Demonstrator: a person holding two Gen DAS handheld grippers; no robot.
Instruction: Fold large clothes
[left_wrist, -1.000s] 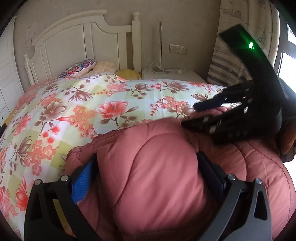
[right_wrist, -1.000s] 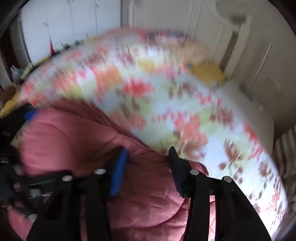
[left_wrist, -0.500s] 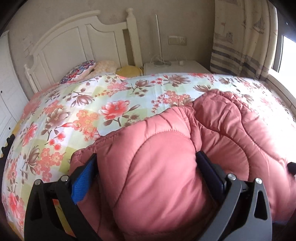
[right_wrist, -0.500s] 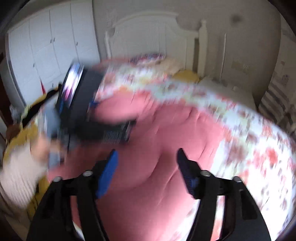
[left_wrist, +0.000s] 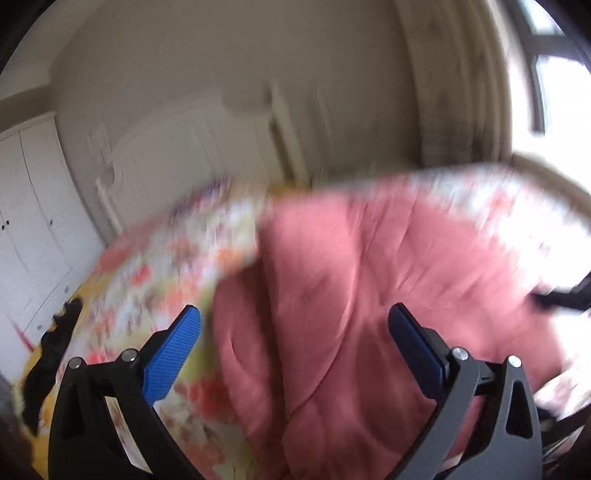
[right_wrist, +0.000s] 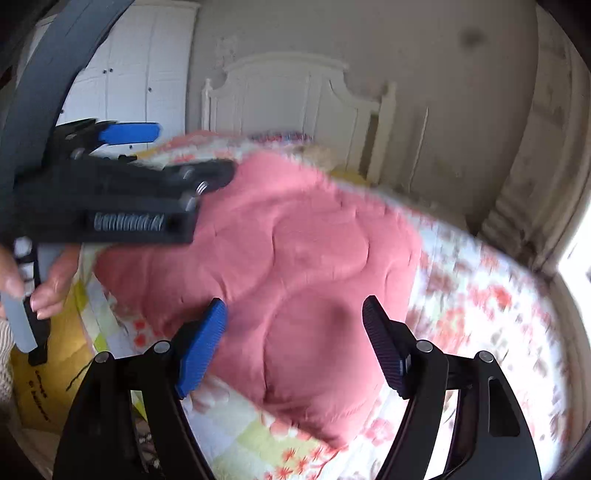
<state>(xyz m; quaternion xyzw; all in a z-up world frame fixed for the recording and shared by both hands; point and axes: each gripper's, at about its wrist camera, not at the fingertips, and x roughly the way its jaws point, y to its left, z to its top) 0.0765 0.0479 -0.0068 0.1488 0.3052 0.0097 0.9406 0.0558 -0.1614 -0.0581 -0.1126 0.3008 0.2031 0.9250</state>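
L gripper (left_wrist: 293, 325) no longer clamps the pink padded jacket (left_wrist: 362, 295): its pads stand wide w/ nothing pressed between, and it's pulled back above the garment. R gripper (right_wrist: 293, 325) jaws are opening, free of fabric too. Jacket now lies loose on the floral bedspread (right_wrist: 480, 302), bunched in a mound.
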